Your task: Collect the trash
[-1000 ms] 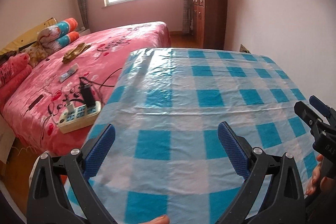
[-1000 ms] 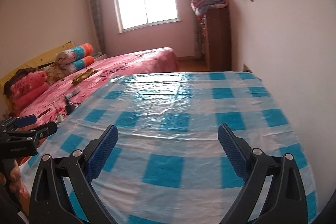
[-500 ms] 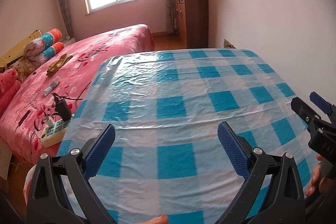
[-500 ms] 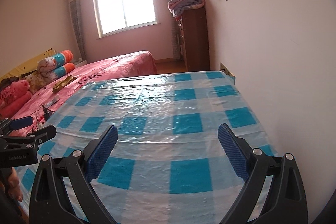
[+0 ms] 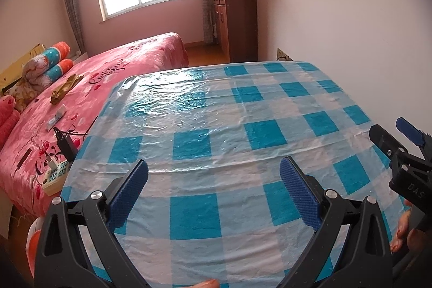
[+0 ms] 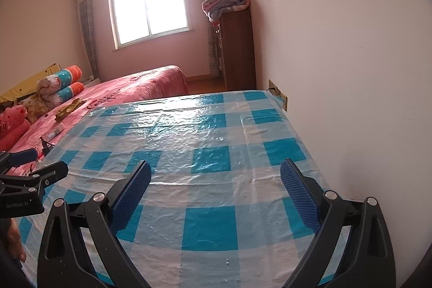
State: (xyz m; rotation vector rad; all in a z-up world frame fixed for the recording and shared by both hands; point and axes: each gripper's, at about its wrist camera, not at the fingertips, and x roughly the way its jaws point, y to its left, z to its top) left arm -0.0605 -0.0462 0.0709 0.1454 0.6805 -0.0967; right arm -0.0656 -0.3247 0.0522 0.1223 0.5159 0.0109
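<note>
A table with a blue and white checked plastic cloth (image 5: 216, 131) fills both views; it also shows in the right wrist view (image 6: 210, 153). No trash shows on it. My left gripper (image 5: 213, 188) is open and empty over the table's near part. My right gripper (image 6: 216, 188) is open and empty over the near right part, close to the wall. The right gripper shows at the right edge of the left wrist view (image 5: 399, 153), and the left gripper at the left edge of the right wrist view (image 6: 29, 180).
A bed with a pink cover (image 5: 81, 99) stands left of the table, with a power strip (image 5: 55, 174), cables, pillows and small items on it. A brown cabinet (image 5: 237, 23) with folded blankets stands at the back. A pale wall (image 6: 351, 72) runs along the table's right side.
Both grippers have tilted up and turned somewhat, so more of the far room and wall shows. Both stay open and empty.
</note>
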